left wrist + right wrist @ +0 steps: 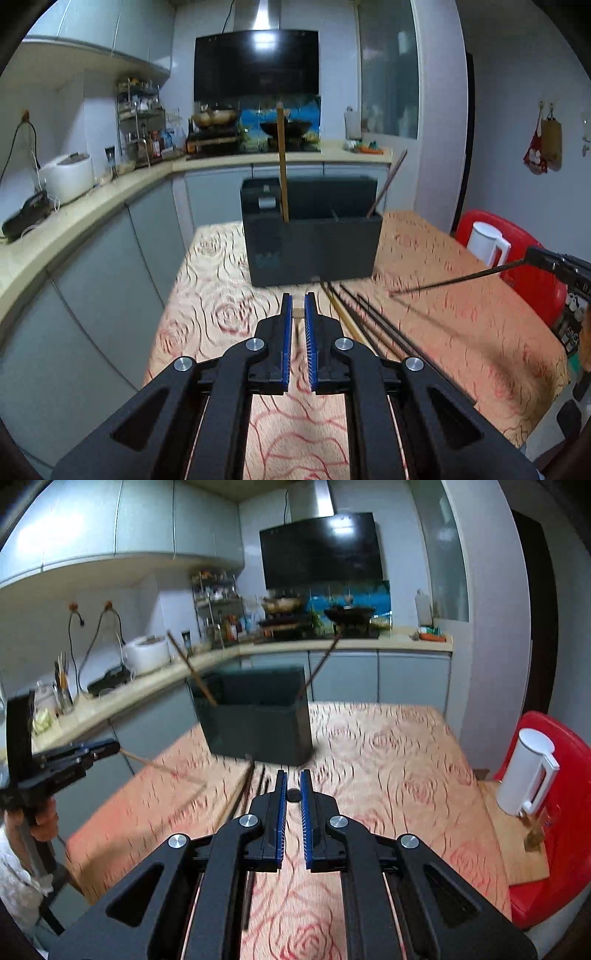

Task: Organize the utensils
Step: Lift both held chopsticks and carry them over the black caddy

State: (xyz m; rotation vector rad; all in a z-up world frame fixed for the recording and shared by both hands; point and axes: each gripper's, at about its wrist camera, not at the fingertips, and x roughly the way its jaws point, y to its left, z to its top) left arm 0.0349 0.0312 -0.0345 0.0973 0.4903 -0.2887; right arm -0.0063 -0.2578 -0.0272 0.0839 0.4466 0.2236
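Observation:
A black organizer box (314,247) stands at the far side of the table, with a light wooden chopstick (282,162) and a dark chopstick (388,184) leaning up out of it. My left gripper (298,295) is shut on the end of a light wooden chopstick (162,770), held above the cloth. Over at the right, my right gripper (530,256) is shut on a dark chopstick (454,275) that points in toward the table's middle. Several more chopsticks (362,321) lie on the cloth in front of the box. From the right wrist view the box (258,727) is ahead and the left gripper (116,746) is at the left.
The table carries a rose-patterned orange cloth (461,332). A white kettle (524,771) sits on a red stool (565,849) to the right. A kitchen counter (74,210) with a rice cooker (68,177) runs along the left, and a stove with woks is behind the box.

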